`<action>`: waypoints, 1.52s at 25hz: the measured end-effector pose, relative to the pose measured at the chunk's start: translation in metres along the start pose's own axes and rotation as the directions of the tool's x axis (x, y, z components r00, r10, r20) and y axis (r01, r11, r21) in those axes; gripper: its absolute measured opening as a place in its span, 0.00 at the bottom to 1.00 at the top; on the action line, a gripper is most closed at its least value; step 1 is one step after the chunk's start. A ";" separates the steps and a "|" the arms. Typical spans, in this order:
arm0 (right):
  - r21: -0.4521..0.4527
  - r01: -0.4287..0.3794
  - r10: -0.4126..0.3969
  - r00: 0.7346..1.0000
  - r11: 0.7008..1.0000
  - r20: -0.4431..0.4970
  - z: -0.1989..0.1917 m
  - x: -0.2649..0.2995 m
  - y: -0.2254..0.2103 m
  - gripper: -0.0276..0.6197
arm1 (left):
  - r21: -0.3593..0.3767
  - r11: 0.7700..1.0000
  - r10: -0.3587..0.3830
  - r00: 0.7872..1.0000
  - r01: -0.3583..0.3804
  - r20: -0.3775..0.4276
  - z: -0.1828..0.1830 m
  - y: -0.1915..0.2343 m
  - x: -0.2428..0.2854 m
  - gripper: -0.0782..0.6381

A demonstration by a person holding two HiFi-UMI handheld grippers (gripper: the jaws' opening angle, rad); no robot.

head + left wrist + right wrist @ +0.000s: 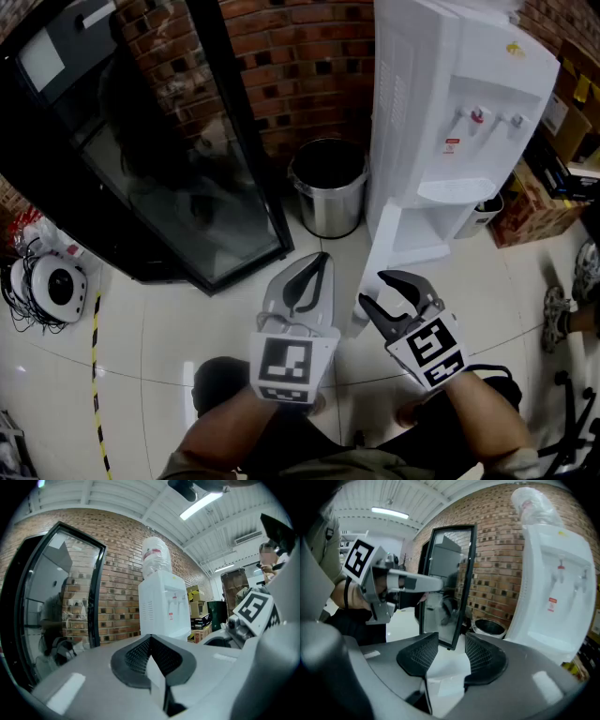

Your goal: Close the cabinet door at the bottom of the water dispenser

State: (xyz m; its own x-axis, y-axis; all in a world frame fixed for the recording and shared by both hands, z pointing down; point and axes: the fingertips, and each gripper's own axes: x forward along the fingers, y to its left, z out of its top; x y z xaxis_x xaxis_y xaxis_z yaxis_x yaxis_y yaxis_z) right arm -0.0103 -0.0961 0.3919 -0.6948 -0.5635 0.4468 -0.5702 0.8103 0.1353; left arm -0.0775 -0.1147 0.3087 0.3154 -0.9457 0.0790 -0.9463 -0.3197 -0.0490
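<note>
**Surfaces around you**

Your water dispenser [450, 103] looks like smooth white plastic with a soft sheen. The bin [328, 211] on its left is shiny metal. Behind both, the brick wall [281, 56] is rough and matt. You stand on glossy pale floor tiles [159, 319]. The display case [178, 187] at far left has reflective glass in a black frame.

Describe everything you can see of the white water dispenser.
The tall white plastic water dispenser stands upright on the tiled floor by the brick wall, a clear bottle inverted on top. Two taps sit above a drip tray, near a small red label. Its bottom cabinet door hangs open; a steel bin stands alongside.
</note>
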 end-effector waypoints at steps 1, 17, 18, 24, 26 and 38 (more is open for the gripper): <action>-0.014 -0.024 0.023 0.999 1.000 -0.031 -0.007 0.007 0.007 0.35 | -0.006 1.000 -0.004 1.000 0.004 0.004 0.002 0.000 0.000 0.11; -0.141 -0.160 0.122 0.961 0.977 -0.249 -0.068 0.028 0.037 0.31 | -0.034 0.998 -0.044 0.998 0.046 0.036 0.012 -0.009 0.009 0.11; -0.140 -0.149 0.109 0.959 0.979 -0.261 -0.073 0.021 0.033 0.30 | -0.035 0.998 -0.054 0.998 0.055 0.039 0.014 -0.013 0.011 0.11; -0.071 0.029 -0.051 0.946 0.997 -0.320 -0.106 -0.037 -0.028 0.12 | -0.048 0.990 -0.132 0.989 0.135 0.060 0.028 -0.047 0.022 0.11; -0.030 0.103 -0.107 0.932 0.994 -0.345 -0.119 -0.057 -0.055 0.09 | -0.043 0.986 -0.157 0.985 0.160 0.069 0.031 -0.060 0.026 0.11; 0.045 0.417 -0.345 0.804 0.908 -0.485 -0.169 -0.106 -0.200 0.09 | -0.012 0.979 -0.206 0.979 0.206 -0.004 0.009 -0.090 0.060 0.11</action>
State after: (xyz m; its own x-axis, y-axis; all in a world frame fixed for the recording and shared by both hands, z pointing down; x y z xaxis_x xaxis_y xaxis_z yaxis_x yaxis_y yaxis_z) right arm 0.2508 -0.1711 0.4670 -0.1491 -0.6549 0.7408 -0.8272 0.4931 0.2694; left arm 0.0272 -0.1437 0.3093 0.5029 -0.8595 0.0917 -0.8620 -0.5065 -0.0202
